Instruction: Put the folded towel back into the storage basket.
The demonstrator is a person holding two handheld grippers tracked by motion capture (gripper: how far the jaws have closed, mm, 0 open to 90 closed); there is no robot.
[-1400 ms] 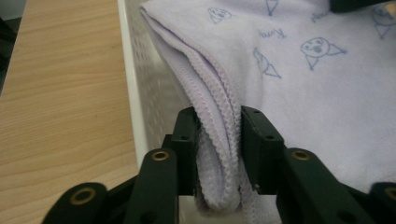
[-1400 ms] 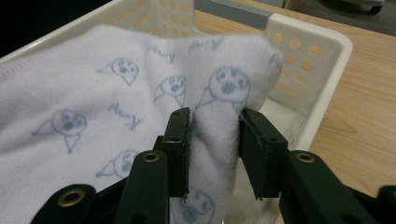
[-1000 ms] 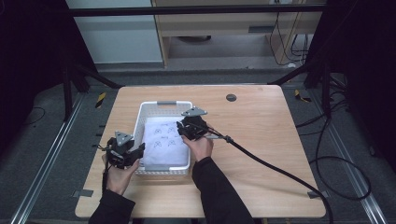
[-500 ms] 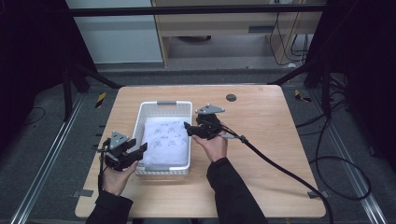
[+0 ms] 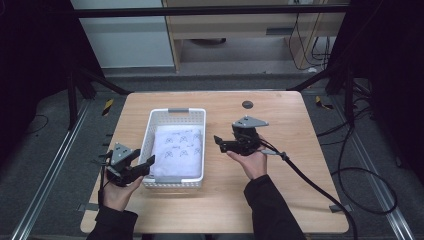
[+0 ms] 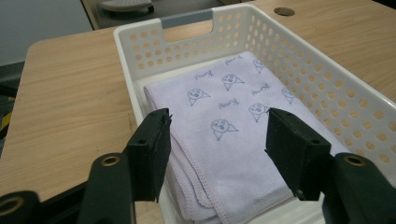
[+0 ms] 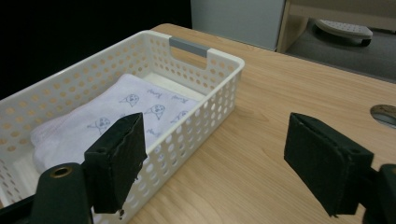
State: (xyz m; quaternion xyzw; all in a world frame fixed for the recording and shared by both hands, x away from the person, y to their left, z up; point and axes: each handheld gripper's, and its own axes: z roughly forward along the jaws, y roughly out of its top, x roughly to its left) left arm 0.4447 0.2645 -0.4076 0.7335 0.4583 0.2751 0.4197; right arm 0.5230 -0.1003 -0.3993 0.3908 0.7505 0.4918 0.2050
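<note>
White perforated basket (image 5: 172,112) at centre-left of the high view, on the wooden table (image 5: 290,200); folded lilac towel (image 5: 179,150) with small printed faces lying flat inside, filling most of the floor. Left gripper (image 5: 145,165) at lower left of the high view, released, tips at the basket's near corner; in the left gripper view, jaws spread wide over the towel's (image 6: 229,121) near folded edge, not touching it. Right gripper (image 5: 218,142) right of centre, likewise released, empty, held clear of the basket's right wall; basket (image 7: 219,100) at left in its own view. Step in hand judged as withdrawal with the towel deposited. Best done by lifting straight up and away; keeping jaws parted so no hem snags; avoiding the rim so the basket does not shift.
</note>
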